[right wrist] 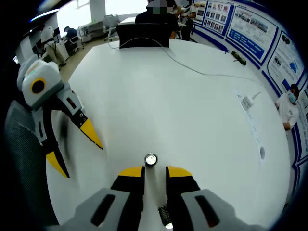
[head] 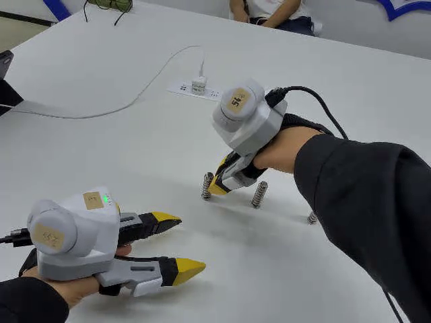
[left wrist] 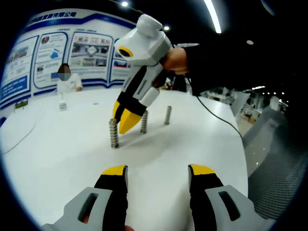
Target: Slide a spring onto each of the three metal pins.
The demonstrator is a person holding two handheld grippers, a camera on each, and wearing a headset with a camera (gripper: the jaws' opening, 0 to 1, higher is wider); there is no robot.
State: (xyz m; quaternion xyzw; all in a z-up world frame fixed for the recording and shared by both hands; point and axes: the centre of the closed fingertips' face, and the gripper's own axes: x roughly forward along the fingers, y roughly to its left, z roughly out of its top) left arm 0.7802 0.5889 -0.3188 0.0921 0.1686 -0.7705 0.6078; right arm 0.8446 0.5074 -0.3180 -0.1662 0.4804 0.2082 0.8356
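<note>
- Three springs stand on the white table (head: 135,161), in a row from the left spring (head: 207,186) through the middle spring (head: 259,194) to the right spring (head: 312,217).
- All three are upright, long axis vertical, and each spring is well apart from the next.
- There are two grippers. The left gripper (head: 176,243) lies low at the near left and points right toward the row, its yellow-tipped jaws wide apart with nothing between them.
- The right gripper (head: 218,189) points steeply down, its tips just beside the left spring, between it and the middle one. In its own view the jaws stand a narrow gap apart, with nothing between the tips.
- In that view one pin (right wrist: 150,160) shows end-on as a bright round top just ahead of the tips.
- The pins inside the coils are otherwise hard to make out.
- The dark sleeve (head: 363,202) cuts off part of the right spring in the head view, and the hand hides most of the right gripper's jaws.
- One power strip (head: 192,88) lies far on the table, with one white cable (head: 135,101) trailing left from it.
- One person (head: 269,13) sits at the far edge, cut off by the frame.
</note>
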